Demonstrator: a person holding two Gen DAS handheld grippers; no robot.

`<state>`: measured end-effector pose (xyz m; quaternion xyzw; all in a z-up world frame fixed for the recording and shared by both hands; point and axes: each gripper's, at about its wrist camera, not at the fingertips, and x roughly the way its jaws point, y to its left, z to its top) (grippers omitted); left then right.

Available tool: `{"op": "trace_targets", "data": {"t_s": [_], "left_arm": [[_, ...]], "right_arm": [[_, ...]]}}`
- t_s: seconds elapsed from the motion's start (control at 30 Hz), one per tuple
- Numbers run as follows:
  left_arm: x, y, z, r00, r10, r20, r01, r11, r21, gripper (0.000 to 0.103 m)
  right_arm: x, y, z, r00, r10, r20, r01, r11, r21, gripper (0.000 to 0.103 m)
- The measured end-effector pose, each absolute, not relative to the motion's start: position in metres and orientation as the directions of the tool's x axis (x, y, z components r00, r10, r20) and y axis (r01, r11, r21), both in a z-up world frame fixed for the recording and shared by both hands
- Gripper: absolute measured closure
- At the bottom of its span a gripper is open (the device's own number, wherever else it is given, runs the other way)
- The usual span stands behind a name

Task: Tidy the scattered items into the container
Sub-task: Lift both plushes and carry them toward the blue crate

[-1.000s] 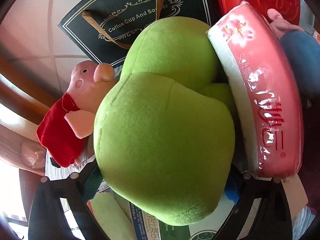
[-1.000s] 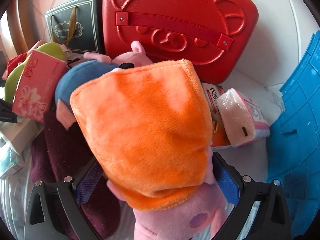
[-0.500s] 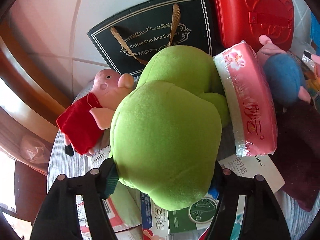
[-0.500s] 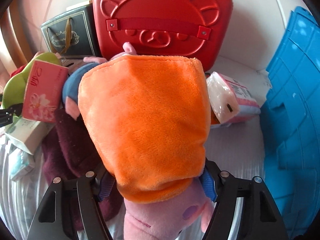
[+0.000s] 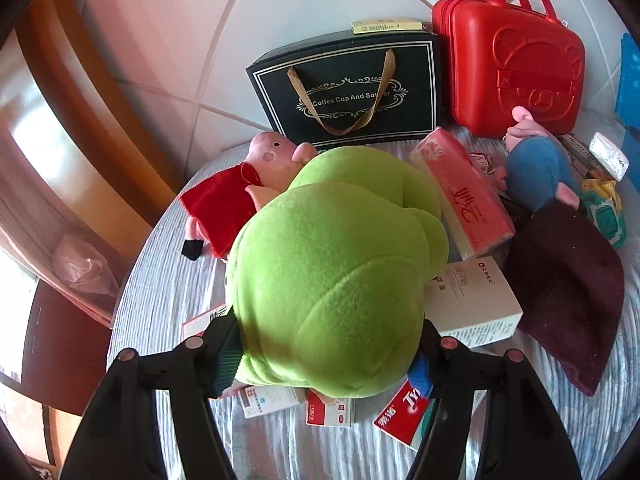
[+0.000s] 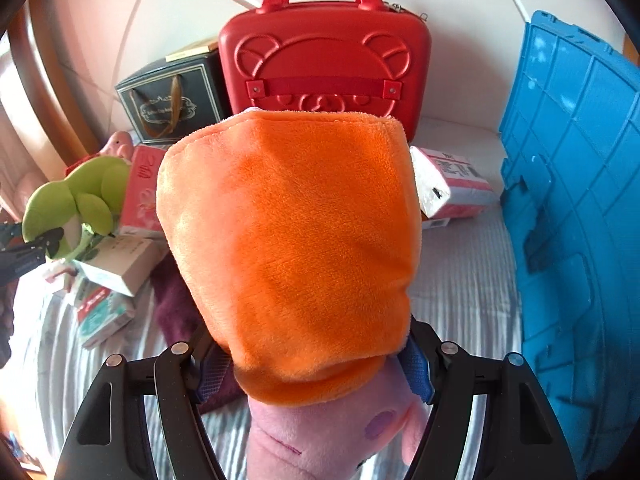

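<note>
My left gripper (image 5: 324, 356) holds a green plush toy (image 5: 332, 264) above the striped tabletop (image 5: 168, 280); its jaws are closing, and the pads press into the toy's sides. The same green plush toy (image 6: 68, 200) shows at the left of the right wrist view. My right gripper (image 6: 314, 364) is shut on a pink pig plush in an orange dress (image 6: 288, 232), held off the table. The toy fills the middle of that view and hides the fingertips. A blue plastic crate (image 6: 572, 200) stands at the right, next to the right gripper.
A red hard case (image 5: 508, 64) and a black gift box (image 5: 348, 88) stand at the back wall. On the table lie a pig plush in red (image 5: 228, 200), a pink tissue pack (image 5: 464, 196), a blue plush (image 5: 540, 176), a maroon cloth (image 5: 568, 292), a white box (image 5: 472, 300) and several small packets.
Both grippers have narrowed onto their toys and risen with them away from the clutter. More of the table and the back wall shows in both views.
</note>
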<state>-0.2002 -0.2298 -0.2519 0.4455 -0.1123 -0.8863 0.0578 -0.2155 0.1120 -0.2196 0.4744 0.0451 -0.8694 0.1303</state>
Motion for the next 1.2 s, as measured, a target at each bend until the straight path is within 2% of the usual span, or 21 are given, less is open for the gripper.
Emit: {"op": "trace_targets", "data": {"t_s": [0.67, 1.2], "left_arm": [[-0.087, -0.217, -0.149, -0.695, -0.153, -0.702, 0.016, -0.980, 0.198, 0.039], [-0.020, -0.146, -0.057, -0.806, -0.057, -0.589, -0.055, -0.984, 0.169, 0.039]], "right_arm": [[-0.107, 0.135, -0.129, -0.555, -0.273, -0.786, 0.319, -0.942, 0.102, 0.031], [-0.049, 0.189, -0.038, -0.639, -0.345, -0.687, 0.354, -0.925, 0.135, 0.031]]}}
